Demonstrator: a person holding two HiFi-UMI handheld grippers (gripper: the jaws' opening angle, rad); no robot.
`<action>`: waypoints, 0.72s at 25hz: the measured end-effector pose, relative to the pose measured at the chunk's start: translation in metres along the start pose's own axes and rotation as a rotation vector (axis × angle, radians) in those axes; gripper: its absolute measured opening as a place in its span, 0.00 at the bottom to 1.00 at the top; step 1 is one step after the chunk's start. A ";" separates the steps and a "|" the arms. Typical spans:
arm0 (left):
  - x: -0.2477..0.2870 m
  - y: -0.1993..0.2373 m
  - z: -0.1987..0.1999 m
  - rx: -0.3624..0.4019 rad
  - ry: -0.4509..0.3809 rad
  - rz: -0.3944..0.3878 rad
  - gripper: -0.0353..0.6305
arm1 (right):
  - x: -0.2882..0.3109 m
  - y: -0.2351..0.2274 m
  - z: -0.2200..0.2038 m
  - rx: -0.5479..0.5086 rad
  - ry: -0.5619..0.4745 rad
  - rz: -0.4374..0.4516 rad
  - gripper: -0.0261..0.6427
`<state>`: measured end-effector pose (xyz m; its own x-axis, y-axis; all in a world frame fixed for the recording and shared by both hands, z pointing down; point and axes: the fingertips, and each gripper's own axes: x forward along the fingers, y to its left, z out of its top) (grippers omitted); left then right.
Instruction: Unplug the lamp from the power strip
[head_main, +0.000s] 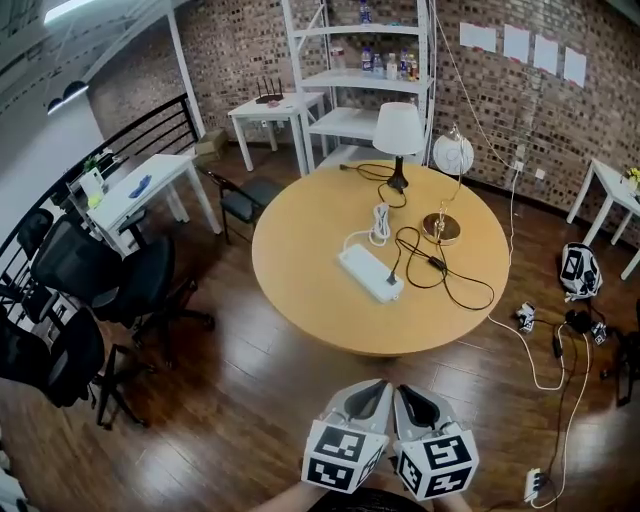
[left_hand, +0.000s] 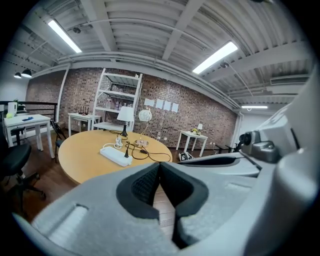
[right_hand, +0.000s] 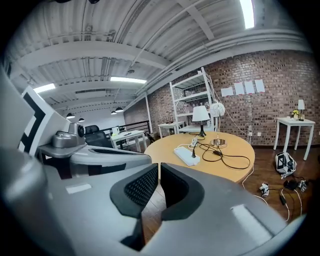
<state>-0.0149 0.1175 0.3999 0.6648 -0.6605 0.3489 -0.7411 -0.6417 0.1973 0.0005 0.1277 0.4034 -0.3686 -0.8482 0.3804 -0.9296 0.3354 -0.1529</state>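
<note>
Checking the grippers: anything in them?
Nothing; left gripper (head_main: 372, 393) and right gripper (head_main: 412, 396) are both clenched empty, side by side short of the round table's (head_main: 300, 300) near edge.
And the plug?
Straight ahead, well apart. The power strip (head_main: 371, 272) lies mid-table, slanting far-left to near-right; the black plug (head_main: 392, 277) stands in its near-right end, about equally close to either gripper. The lamp (head_main: 398, 140) stands at the far edge.

Right gripper (right_hand: 159, 166) closed, power strip (right_hand: 186, 156) on table (right_hand: 165, 149)
</note>
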 end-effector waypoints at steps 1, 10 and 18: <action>0.005 0.008 0.003 0.001 0.003 -0.008 0.06 | 0.010 -0.001 0.004 0.002 0.002 -0.007 0.05; 0.043 0.060 0.019 -0.050 0.002 -0.067 0.06 | 0.069 -0.012 0.025 0.006 0.020 -0.058 0.05; 0.087 0.088 0.025 -0.073 0.029 -0.088 0.06 | 0.111 -0.041 0.035 0.019 0.028 -0.070 0.05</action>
<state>-0.0197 -0.0061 0.4245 0.7257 -0.5903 0.3534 -0.6853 -0.6662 0.2942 -0.0022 0.0051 0.4197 -0.3031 -0.8573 0.4162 -0.9529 0.2680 -0.1419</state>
